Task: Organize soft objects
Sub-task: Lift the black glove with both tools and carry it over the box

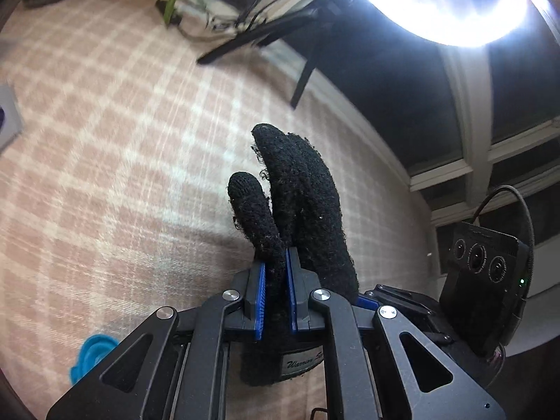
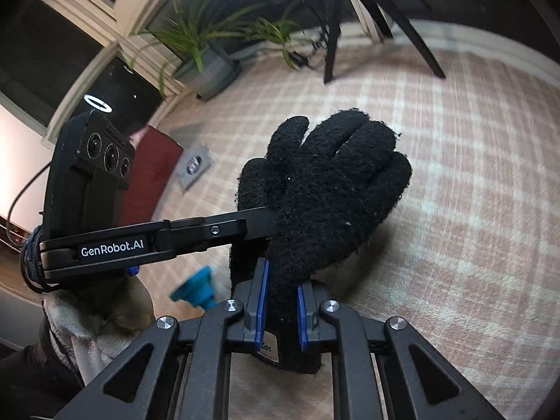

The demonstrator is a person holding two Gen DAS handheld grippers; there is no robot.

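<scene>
A black knit glove (image 1: 301,203) is held up above the pink plaid rug by both grippers. My left gripper (image 1: 276,266) is shut on the glove near its thumb side, blue pads pressing the knit. My right gripper (image 2: 281,287) is shut on the same glove (image 2: 325,192) near the cuff, with the fingers of the glove spread above it. The left gripper's arm (image 2: 157,238) comes in from the left in the right wrist view and meets the glove. The right gripper's body (image 1: 483,273) shows at the right of the left wrist view.
A blue soft item (image 1: 91,353) lies on the pink plaid rug (image 1: 105,140), also in the right wrist view (image 2: 196,290). A potted plant (image 2: 206,59), black tripod legs (image 2: 350,28), a grey card (image 2: 194,168), a bright ring light (image 1: 455,3) and dark windows surround the rug.
</scene>
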